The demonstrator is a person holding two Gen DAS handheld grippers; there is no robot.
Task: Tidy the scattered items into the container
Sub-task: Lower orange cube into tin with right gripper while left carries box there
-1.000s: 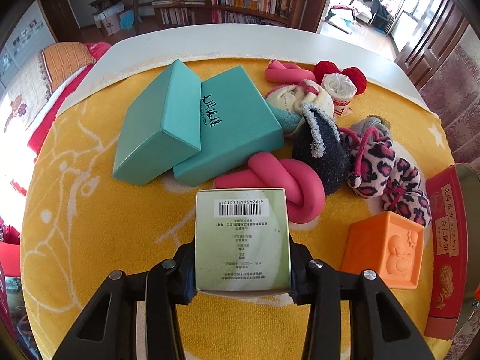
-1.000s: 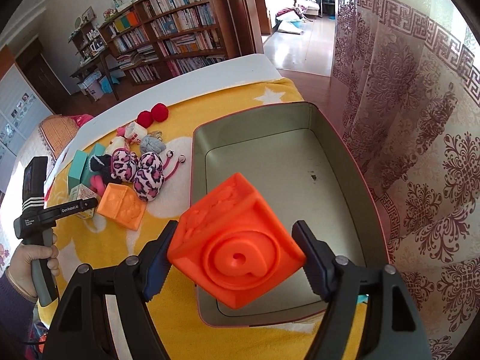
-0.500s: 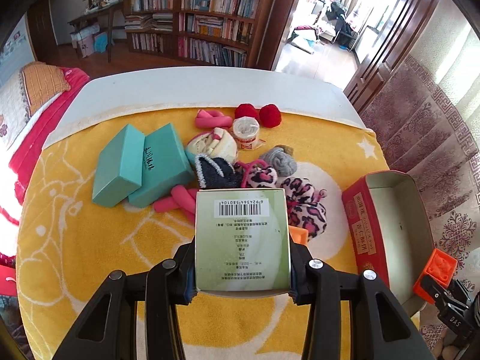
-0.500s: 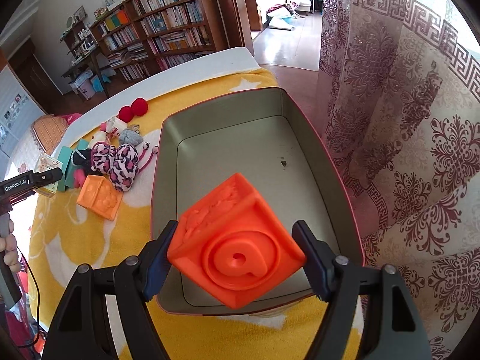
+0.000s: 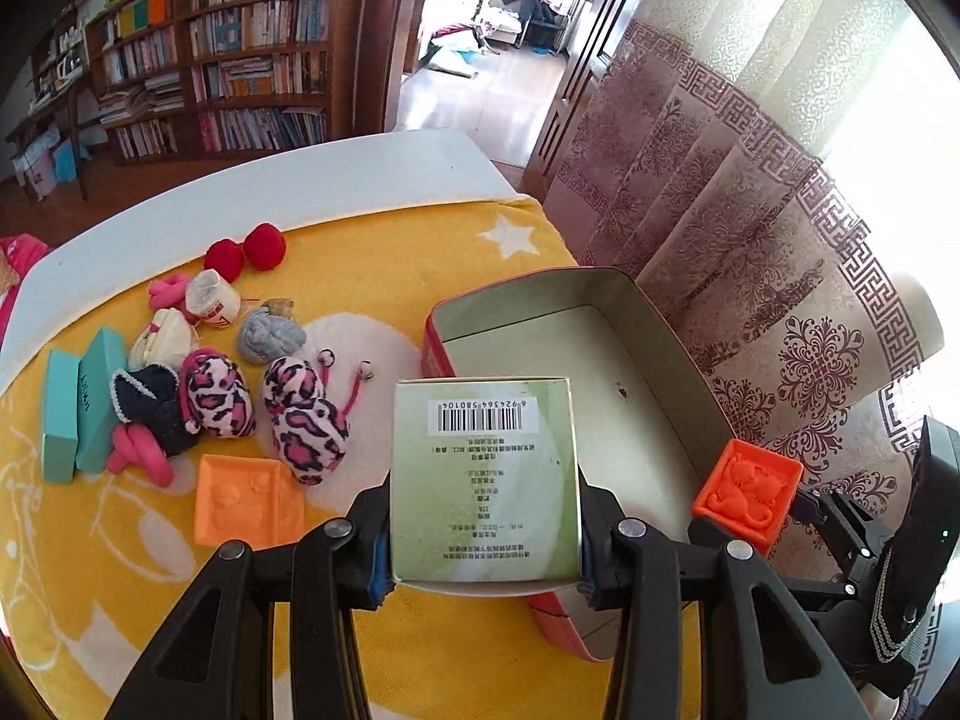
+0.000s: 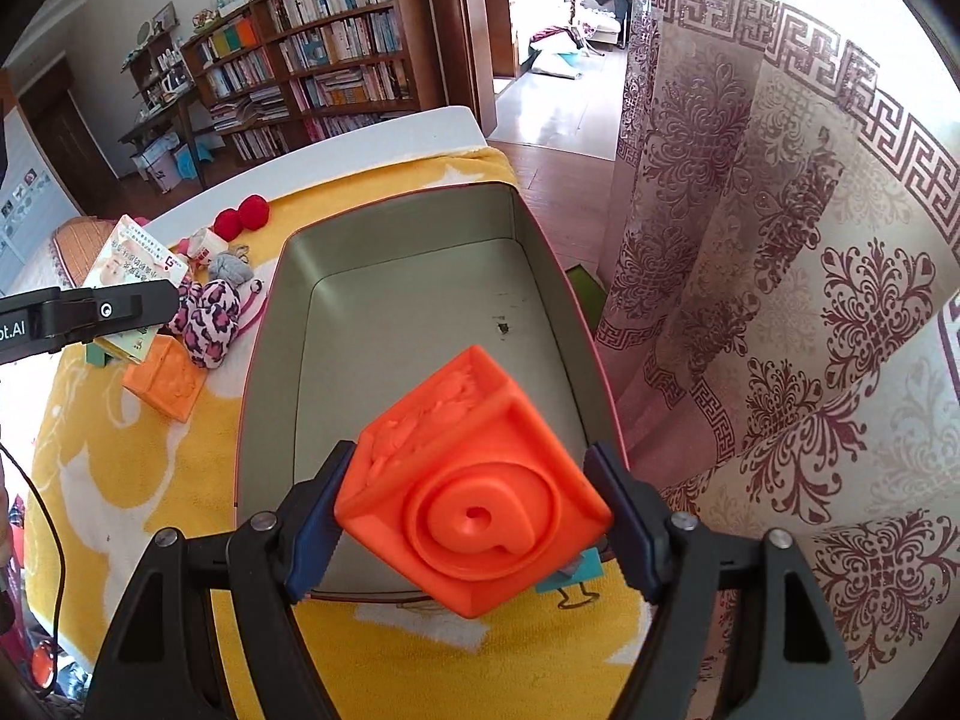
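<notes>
Left gripper (image 5: 483, 546) now nearer grey metal tin (image 5: 660, 324) at 1 o'clock, clamping pale-green carton (image 5: 483, 474) | right gripper (image 6: 474, 531) clamps orange rubber cube (image 6: 474, 504) | step: carrying | next: release inside tin

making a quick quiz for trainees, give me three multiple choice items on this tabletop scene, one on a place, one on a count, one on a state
1. Where does the second orange block lie?
A. in the tin
B. on the yellow cloth beside the tin
C. on the teal boxes

2. How many red pompoms lie at the far edge of the cloth?
A. one
B. two
C. four

3. What does the metal tin hold?
A. nothing yet
B. a green box
C. slippers

Key: 1 B, it rests on the cloth near the leopard slippers. 2 B, two sit side by side. 3 A, its floor is bare; the right gripper holds its orange block above it and the left gripper holds the green box.
</notes>
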